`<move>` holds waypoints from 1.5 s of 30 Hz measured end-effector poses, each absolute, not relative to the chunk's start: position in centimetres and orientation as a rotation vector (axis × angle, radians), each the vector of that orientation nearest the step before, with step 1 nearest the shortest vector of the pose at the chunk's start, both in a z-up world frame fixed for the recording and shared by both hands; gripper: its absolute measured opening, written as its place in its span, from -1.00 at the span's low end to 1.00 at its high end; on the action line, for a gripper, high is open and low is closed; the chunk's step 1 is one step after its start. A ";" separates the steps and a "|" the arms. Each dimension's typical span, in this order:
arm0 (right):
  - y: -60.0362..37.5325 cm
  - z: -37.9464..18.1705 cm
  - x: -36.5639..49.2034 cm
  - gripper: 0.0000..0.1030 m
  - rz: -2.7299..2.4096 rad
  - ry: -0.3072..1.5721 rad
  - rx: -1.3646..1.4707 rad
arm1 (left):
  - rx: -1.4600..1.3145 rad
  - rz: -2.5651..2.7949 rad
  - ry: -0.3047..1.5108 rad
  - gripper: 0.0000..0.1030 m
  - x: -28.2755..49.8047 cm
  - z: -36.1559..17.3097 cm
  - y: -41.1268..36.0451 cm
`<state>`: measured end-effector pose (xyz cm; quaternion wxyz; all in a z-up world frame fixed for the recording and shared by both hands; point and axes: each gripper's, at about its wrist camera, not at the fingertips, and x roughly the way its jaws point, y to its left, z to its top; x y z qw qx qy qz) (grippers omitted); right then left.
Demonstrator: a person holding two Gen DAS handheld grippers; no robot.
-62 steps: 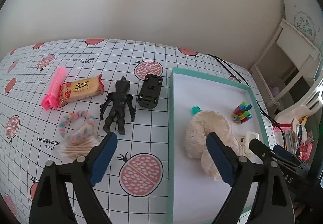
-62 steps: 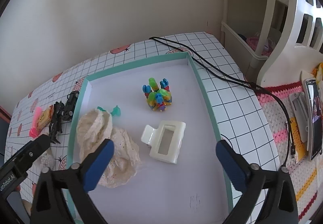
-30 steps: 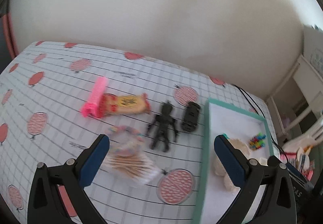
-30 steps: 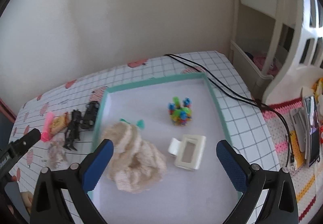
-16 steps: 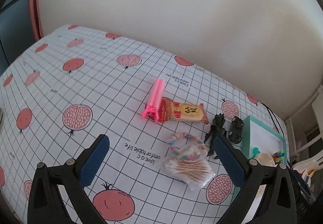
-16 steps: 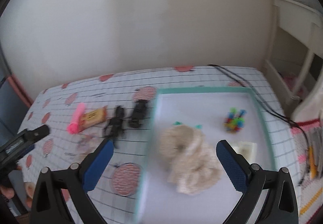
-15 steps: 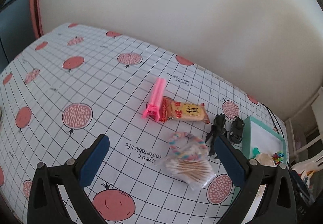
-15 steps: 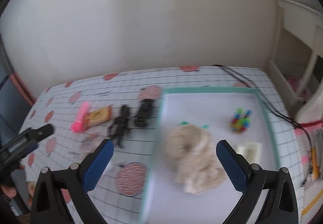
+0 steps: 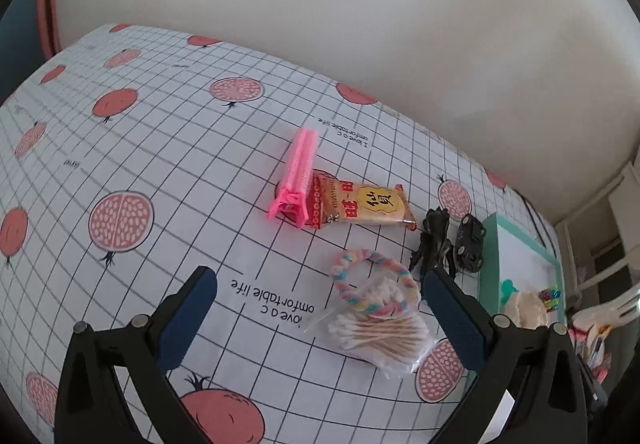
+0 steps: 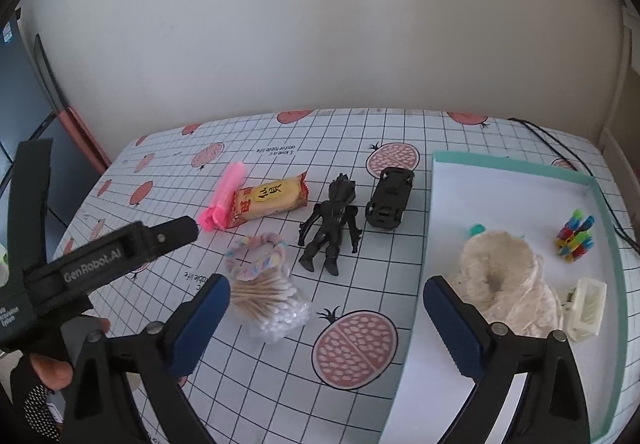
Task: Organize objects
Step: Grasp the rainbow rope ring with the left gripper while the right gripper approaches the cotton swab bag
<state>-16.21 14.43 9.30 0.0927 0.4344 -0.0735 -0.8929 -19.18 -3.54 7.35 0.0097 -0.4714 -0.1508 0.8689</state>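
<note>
While the left gripper [image 9: 316, 314] hangs above the grid-patterned tablecloth [image 9: 168, 147], the left wrist view shows its jaws spread wide with nothing clamped between them. Beyond the fingers lie a bag of cotton swabs [image 9: 384, 336] with a pastel braided ring [image 9: 374, 282] resting partly on it. Farther back, a pink clip [image 9: 298, 177] touches the end of a snack packet [image 9: 360, 203]. To the right, a black figurine [image 9: 434, 244] lies just beside a black toy car [image 9: 470, 244], which sits next to the teal rim of the tray [image 9: 490, 256]. A cream fabric bundle [image 9: 528, 308] and a cluster of coloured pegs [image 9: 550, 298] show inside the tray.

From the right wrist view, the right gripper [image 10: 326, 318] stands wide but is closing slightly; nothing is between its pads, and the tablecloth [image 10: 360, 147] shows beneath. Swabs [image 10: 272, 304], ring [image 10: 256, 256], clip [image 10: 224, 197], packet [image 10: 272, 199], figurine [image 10: 332, 234] and car [image 10: 390, 199] lie outside the tray [image 10: 424, 244]. Inside it rest the fabric bundle [image 10: 508, 284], the pegs [image 10: 576, 236], a white hair claw [image 10: 586, 308] and a small teal piece [image 10: 476, 230] at the bundle's far edge. At left, the left gripper [image 10: 120, 248] enters, held by a gloved hand [image 10: 44, 384].
</note>
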 end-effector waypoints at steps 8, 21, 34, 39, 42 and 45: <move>13.6 7.5 -16.6 0.77 -2.598 -0.173 1.349 | -1.479 2.678 -0.364 0.89 -19.7 6.9 -2.5; 13.2 4.9 -17.2 0.71 -2.520 -0.159 1.448 | -1.513 2.589 -0.133 0.68 -20.3 5.6 0.5; 13.5 4.3 -17.3 0.71 -2.517 -0.133 1.489 | -1.526 2.529 0.025 0.37 -20.2 4.5 2.5; 13.5 4.3 -17.2 0.71 -2.517 -0.134 1.486 | -1.512 2.538 0.067 0.17 -20.3 4.2 2.8; 13.5 4.3 -17.2 0.71 -2.517 -0.135 1.485 | -1.497 2.521 0.075 0.16 -20.3 4.0 3.1; 13.5 4.3 -17.3 0.71 -2.517 -0.139 1.486 | -1.479 2.516 0.105 0.12 -20.1 4.0 3.7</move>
